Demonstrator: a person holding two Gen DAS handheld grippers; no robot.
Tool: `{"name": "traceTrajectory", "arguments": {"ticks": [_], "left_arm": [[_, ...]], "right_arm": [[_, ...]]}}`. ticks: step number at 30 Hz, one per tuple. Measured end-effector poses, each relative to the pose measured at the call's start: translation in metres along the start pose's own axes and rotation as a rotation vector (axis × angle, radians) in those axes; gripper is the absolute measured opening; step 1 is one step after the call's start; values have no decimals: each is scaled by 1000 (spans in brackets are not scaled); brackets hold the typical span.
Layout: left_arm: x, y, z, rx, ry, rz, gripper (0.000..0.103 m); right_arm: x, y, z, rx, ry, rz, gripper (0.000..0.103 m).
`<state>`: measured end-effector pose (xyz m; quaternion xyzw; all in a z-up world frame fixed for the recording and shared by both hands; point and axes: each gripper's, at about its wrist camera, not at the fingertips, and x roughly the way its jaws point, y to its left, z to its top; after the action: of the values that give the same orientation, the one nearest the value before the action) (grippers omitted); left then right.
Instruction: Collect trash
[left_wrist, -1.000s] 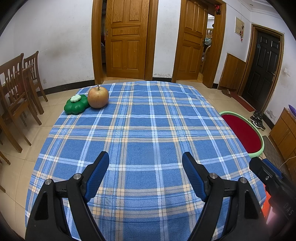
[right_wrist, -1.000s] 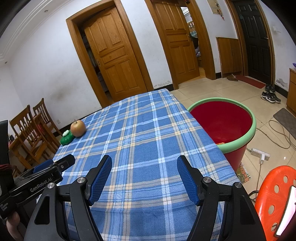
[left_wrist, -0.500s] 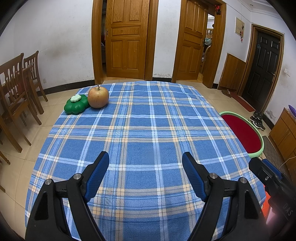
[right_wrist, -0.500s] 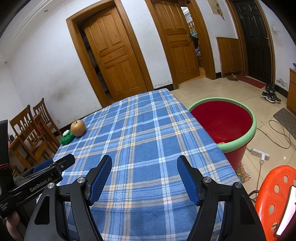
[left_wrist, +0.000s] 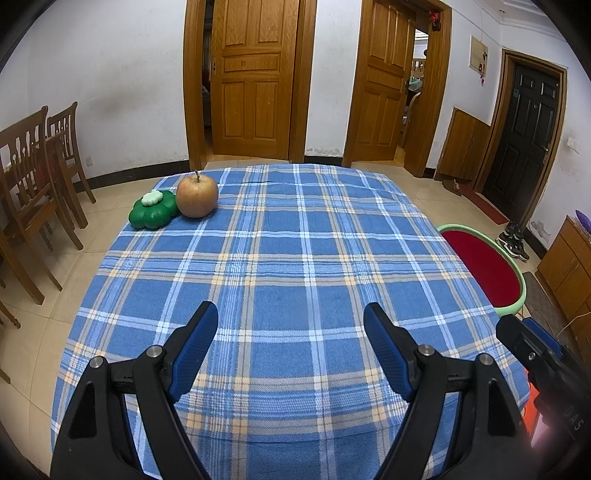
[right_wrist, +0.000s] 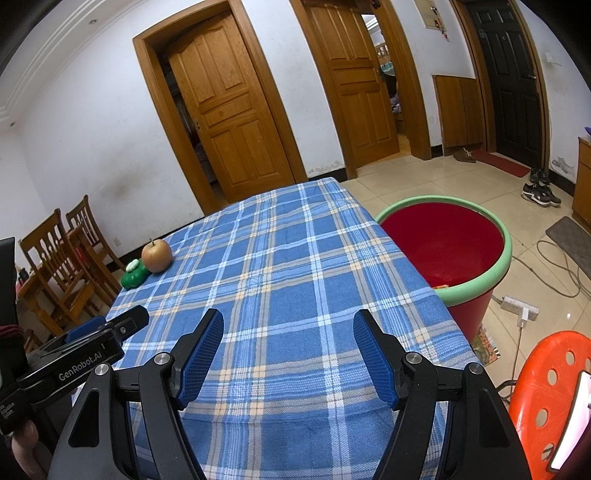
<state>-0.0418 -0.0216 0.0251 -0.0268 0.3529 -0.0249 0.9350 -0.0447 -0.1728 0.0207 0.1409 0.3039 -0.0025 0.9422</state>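
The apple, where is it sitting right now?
The apple sits at the far left corner of the blue checked tablecloth in the left wrist view, touching the green flower-shaped toy on its left, far from both grippers.

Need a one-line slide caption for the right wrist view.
Open right gripper above plaid tablecloth; apple at far corner, red bin beside the table.

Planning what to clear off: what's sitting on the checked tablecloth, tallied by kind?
Apple: 1
Green flower-shaped container: 1
Total: 2, touching each other at the far left corner of the tablecloth.
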Motion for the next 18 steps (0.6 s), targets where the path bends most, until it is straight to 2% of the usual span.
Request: {"name": "traceTrajectory", "arguments": {"ticks": [18], "left_arm": [[-2,0,6,0,-9,-4,81]], "right_arm": [[-3,5,3,-7,-4,3,74]]}}
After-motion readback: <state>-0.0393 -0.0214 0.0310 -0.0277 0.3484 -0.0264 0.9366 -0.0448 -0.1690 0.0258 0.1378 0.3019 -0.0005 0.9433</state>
